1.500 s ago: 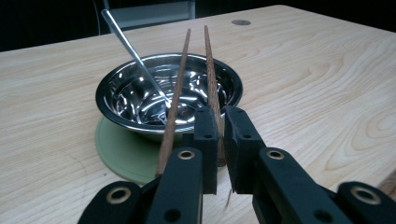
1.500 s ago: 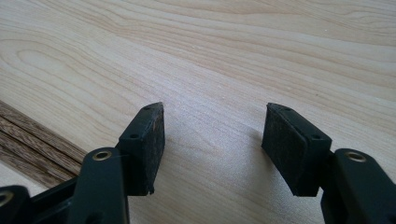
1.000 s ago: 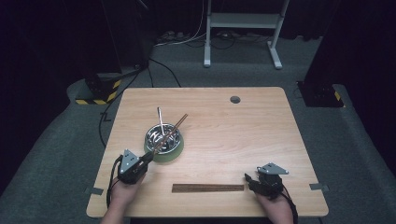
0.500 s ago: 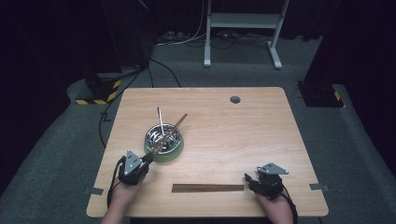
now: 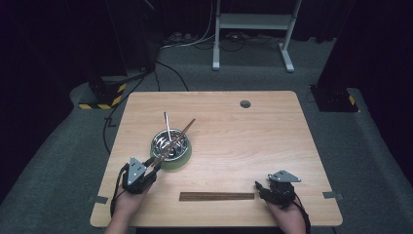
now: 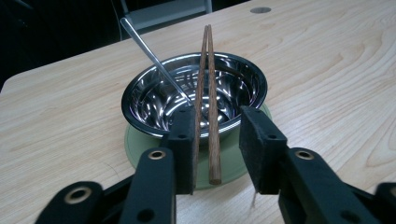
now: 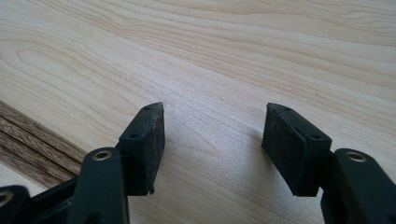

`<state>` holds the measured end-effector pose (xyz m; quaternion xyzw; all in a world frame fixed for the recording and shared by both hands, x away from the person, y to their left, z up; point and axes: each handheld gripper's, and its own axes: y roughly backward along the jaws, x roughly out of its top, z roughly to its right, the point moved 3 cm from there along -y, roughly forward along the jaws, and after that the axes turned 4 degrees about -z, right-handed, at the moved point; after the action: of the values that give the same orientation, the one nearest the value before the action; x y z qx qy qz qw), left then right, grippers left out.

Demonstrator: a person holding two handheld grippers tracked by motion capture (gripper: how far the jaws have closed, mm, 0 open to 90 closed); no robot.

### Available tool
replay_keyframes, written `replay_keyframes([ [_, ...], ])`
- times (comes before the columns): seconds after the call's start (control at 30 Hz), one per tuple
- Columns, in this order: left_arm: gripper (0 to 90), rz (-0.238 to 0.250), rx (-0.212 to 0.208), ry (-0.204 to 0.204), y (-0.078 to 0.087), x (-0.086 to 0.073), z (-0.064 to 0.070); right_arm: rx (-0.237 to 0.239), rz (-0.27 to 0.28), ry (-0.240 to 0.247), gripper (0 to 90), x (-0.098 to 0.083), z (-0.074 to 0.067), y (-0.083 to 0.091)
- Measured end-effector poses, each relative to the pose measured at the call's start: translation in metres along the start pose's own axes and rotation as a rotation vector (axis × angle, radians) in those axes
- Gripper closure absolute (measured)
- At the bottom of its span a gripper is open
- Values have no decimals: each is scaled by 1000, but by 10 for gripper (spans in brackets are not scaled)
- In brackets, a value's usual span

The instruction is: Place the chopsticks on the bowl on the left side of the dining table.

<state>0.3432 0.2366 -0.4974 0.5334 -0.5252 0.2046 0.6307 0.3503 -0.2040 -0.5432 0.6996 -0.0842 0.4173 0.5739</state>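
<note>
Left gripper [image 6: 217, 135] sitting part-open around chopsticks [image 6: 207, 93] leaning in steel bowl [image 6: 194, 95], one touching jaw; right gripper [image 7: 212, 147] resting wide open, gripping nothing, beside wooden strips [image 5: 216, 196].

Dark room; grey carpet floor [image 5: 370, 146]. Light wooden table [image 5: 272, 141] centred. White metal stand [image 5: 253, 29] behind, black cables [image 5: 195, 41] beside it.

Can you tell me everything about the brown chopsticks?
The chopsticks are a pair of thin, dark brown sticks that look like wood. They lie side by side, slanting across the shiny metal bowl, with their far ends poking up past its rim and their near ends sticking out over the green mat. Those near ends sit between the open fingers of the left gripper, close against one of them.
</note>
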Motion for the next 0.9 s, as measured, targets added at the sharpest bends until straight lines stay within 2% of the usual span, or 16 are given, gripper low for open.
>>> replay_keyframes([
  [0.13, 560, 13, -2, 17, 3, 2, -1, 0, 0, 0, 390, 0, 0, 0],
  [0.17, 545, 17, -2, 37, 3, 1, -1, 1, 0, 0, 390, 0, 0, 0],
  [0.23, 519, 19, 1, 37, 5, 1, -4, 0, 0, 0, 390, 0, 0, 0],
  [0.27, 505, 25, 7, 52, 5, 1, -4, 1, 0, 0, 390, 0, 0, 0],
  [0.3, 486, 25, 12, 45, 6, 1, -5, 0, 0, 0, 390, 0, 0, 0],
  [0.47, 424, 29, 41, 66, 7, -3, -8, 0, 0, 0, 390, 0, 0, 0],
  [0.5, 413, 29, 46, 86, 7, -4, -7, 0, 0, 0, 390, 0, 0, 0],
  [0.57, 386, 12, 48, 81, 5, -7, -9, 0, 0, 0, 390, 0, 0, 0],
  [0.67, 362, 1, 44, 106, 2, -10, -8, 0, 0, 0, 390, 0, 0, 0],
  [0.8, 347, -10, 28, 110, 0, -13, -10, 0, 0, 0, 390, 0, 0, 0],
  [0.83, 344, -15, 22, 128, -1, -14, -10, 0, 0, 0, 390, 0, 0, 0],
  [0.9, 337, -22, 26, 118, -1, -15, -12, 1, 0, 0, 390, 0, 0, 0],
])
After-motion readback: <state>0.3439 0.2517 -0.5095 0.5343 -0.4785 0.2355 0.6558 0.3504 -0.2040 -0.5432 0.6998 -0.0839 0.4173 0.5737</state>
